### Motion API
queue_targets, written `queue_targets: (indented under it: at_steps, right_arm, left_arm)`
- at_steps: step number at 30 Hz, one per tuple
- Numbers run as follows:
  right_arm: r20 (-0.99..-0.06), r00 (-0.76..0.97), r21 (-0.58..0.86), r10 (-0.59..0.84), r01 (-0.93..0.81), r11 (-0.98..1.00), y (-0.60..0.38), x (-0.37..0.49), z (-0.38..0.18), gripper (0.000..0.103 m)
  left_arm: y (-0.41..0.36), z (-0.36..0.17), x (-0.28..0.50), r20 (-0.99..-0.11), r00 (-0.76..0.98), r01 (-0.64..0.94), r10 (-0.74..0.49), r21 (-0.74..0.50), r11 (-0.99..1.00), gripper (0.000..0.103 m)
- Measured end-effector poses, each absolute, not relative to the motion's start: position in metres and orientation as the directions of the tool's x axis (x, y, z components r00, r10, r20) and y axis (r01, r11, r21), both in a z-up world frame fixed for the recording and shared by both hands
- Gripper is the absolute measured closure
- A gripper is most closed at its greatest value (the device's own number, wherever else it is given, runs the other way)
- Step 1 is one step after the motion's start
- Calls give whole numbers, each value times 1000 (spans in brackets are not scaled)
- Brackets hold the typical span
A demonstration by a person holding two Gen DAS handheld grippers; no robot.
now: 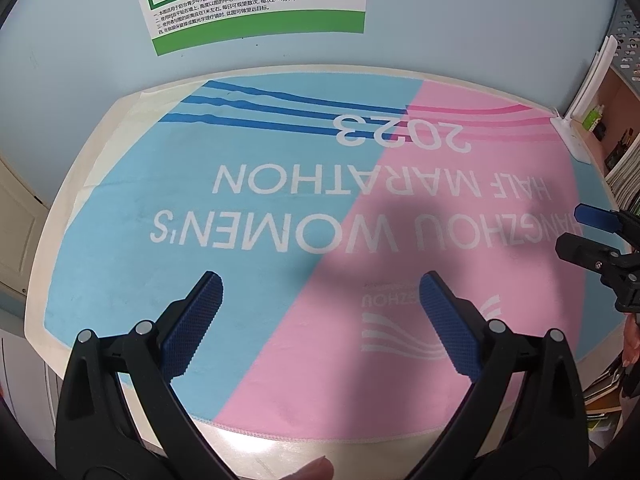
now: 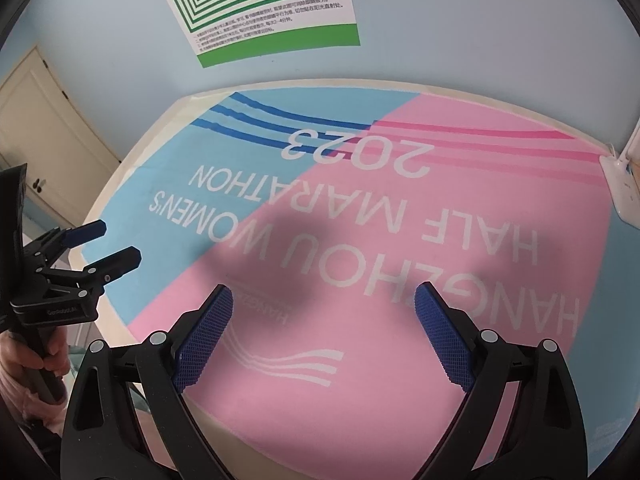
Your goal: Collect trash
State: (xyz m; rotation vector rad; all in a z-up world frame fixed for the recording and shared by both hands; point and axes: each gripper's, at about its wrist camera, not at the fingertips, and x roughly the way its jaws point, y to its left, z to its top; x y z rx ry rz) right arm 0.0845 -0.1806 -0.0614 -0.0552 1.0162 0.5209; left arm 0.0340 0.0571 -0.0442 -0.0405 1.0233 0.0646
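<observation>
No trash shows in either view. My left gripper (image 1: 320, 284) is open and empty, hovering over the blue and pink marathon towel (image 1: 280, 152) that covers the table. My right gripper (image 2: 324, 296) is open and empty over the pink part of the towel (image 2: 400, 240). The right gripper also shows at the right edge of the left wrist view (image 1: 576, 232), jaws apart. The left gripper shows at the left edge of the right wrist view (image 2: 120, 244), jaws apart, held by a hand.
A white device (image 1: 568, 136) stands at the table's back right corner and also shows in the right wrist view (image 2: 624, 192). A green and white poster (image 1: 256, 0) hangs on the blue wall. Shelves with books (image 1: 624, 160) are at the right. A cream door (image 2: 48, 136) is at the left.
</observation>
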Motion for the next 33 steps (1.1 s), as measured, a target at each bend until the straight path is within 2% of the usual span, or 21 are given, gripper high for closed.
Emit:
queue_targets:
  at_steps: [33]
  right_arm:
    - [-818, 417, 198, 396, -443, 875, -180, 86, -60, 11]
  left_arm:
    - [52, -42, 35, -854, 519, -63, 35, 2, 998, 7]
